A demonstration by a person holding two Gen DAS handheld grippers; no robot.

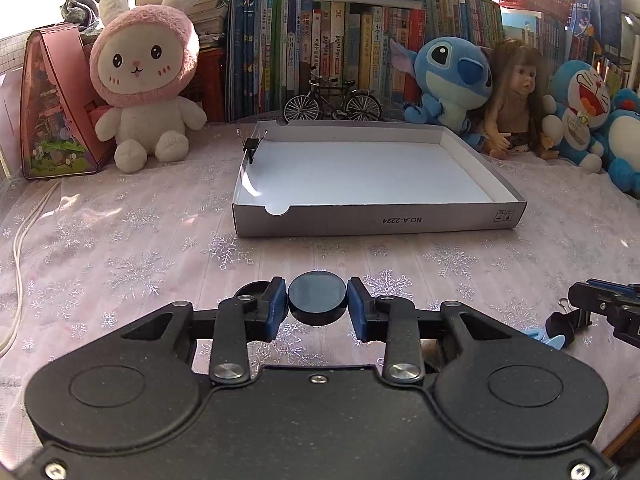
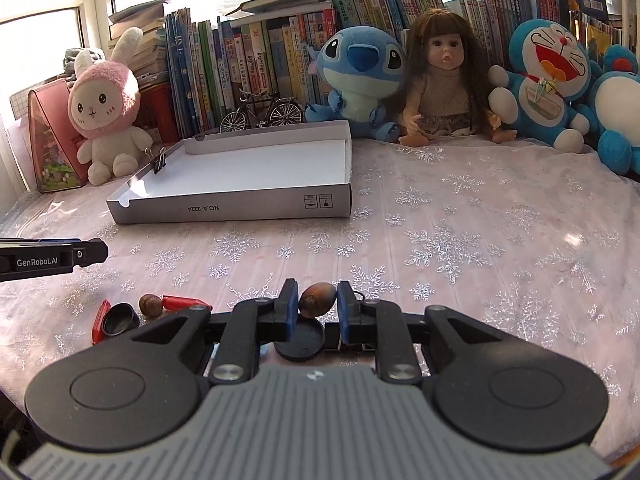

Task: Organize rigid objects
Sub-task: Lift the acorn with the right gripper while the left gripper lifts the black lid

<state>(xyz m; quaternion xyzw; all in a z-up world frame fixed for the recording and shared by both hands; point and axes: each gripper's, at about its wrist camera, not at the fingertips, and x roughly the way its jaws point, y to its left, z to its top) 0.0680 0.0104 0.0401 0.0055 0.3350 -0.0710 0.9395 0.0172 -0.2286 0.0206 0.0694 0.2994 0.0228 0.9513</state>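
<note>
My left gripper (image 1: 317, 304) is shut on a black round disc (image 1: 317, 294), held low over the pink cloth in front of the grey shallow box (image 1: 376, 222). A black binder clip (image 1: 251, 145) sits on the box's left wall. My right gripper (image 2: 318, 304) is shut on a brown oval nut (image 2: 317, 299). Below it lies a flat black lid (image 2: 300, 340). To its left lie a black cap (image 2: 118, 319), a second brown nut (image 2: 150, 304) and red pieces (image 2: 182, 302). The left gripper's side (image 2: 52, 258) shows at the left edge of the right wrist view.
Plush toys, a doll (image 2: 440, 80), a model bicycle (image 1: 332, 104) and rows of books line the back. A pink house-shaped box (image 1: 56, 104) stands at far left. A white cable (image 1: 24, 248) runs along the left edge. A binder clip and blue piece (image 1: 558, 330) lie by the right gripper.
</note>
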